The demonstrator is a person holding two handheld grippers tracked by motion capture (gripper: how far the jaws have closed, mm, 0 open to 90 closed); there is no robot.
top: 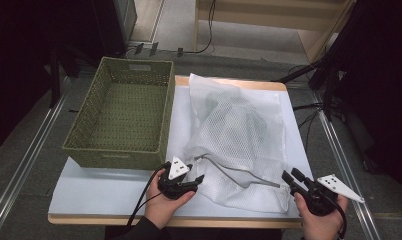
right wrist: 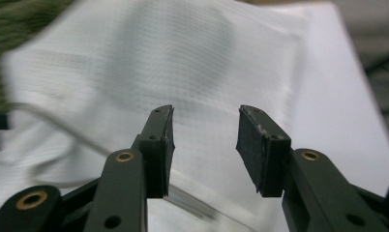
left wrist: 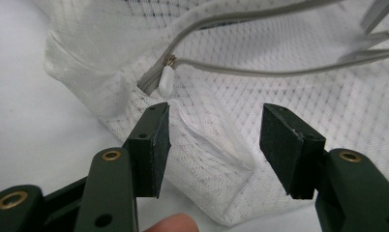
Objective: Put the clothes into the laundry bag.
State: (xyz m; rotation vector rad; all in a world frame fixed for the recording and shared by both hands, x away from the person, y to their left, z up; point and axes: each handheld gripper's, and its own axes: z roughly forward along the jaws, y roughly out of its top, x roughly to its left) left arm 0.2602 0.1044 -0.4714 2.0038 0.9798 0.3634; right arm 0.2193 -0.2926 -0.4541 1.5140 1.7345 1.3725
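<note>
Beside the woven basket (top: 120,112), the left gripper (top: 185,184) hovers open-jawed at the white mesh bag (top: 236,135) near its zipper pull (left wrist: 166,79) — nothing pinched. The right gripper (top: 294,181), open too, holds nothing — next likely regrasping the bag's near edge.

Table (top: 89,192) bears basket (top: 120,116) (woven), mesh bag (top: 239,135)

No legible text, label, brand, number or sign anywhere.
</note>
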